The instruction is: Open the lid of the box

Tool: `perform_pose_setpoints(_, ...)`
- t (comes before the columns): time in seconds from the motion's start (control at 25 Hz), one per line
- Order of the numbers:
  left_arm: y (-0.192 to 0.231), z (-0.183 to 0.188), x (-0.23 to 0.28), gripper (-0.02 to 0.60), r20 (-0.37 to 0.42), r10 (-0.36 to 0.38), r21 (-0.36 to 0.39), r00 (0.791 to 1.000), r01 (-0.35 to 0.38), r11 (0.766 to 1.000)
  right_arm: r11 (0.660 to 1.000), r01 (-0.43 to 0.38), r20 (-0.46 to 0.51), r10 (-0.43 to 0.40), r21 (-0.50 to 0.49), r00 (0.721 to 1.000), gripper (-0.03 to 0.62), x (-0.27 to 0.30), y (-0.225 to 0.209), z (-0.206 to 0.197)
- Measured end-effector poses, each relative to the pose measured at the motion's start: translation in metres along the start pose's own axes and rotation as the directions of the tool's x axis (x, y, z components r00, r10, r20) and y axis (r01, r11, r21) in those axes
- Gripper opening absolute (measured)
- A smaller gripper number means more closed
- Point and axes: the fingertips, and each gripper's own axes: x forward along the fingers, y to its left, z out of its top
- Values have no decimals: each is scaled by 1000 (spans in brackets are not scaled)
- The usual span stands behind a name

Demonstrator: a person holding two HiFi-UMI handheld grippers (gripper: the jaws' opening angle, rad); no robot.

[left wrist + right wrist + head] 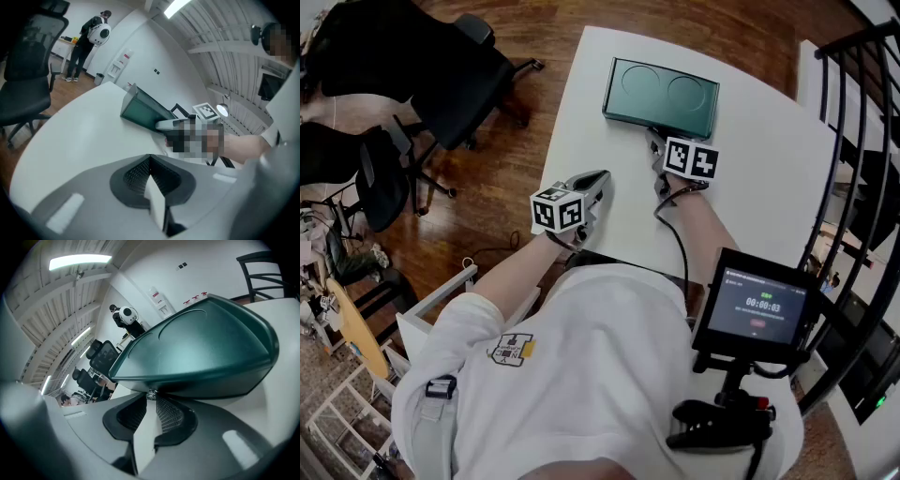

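A dark green box (661, 94) with two round dents in its lid lies at the far side of the white table (769, 169). My right gripper (654, 139) reaches its near edge. In the right gripper view the lid (197, 343) fills the frame, and the right gripper (150, 397) is pinched on a small metal latch (151, 393) under the lid's front rim. The lid looks down on the box. My left gripper (602, 176) rests on the table nearer to me, shut with nothing in it (150, 157). From it, the box (143, 110) is ahead to the right.
Black office chairs (422, 84) stand on the wood floor left of the table. A black railing (862, 141) runs along the right. A small screen (759, 309) hangs at my chest. A person (91, 37) stands far off in the room.
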Motion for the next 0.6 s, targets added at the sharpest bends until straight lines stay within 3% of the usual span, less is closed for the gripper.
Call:
perform_pose_setpoints(0.28,5,-6,-6,-2,-24,-5,-5,1000,5,1000,1000,4,-25,-4,8,1000,60,4,2,-13)
perform_pose_setpoints(0.6,-16,-42,-47,-2,-42,-35,36,999,36,999,1000,19,-44,-19,6,999,60,-39,26,-93)
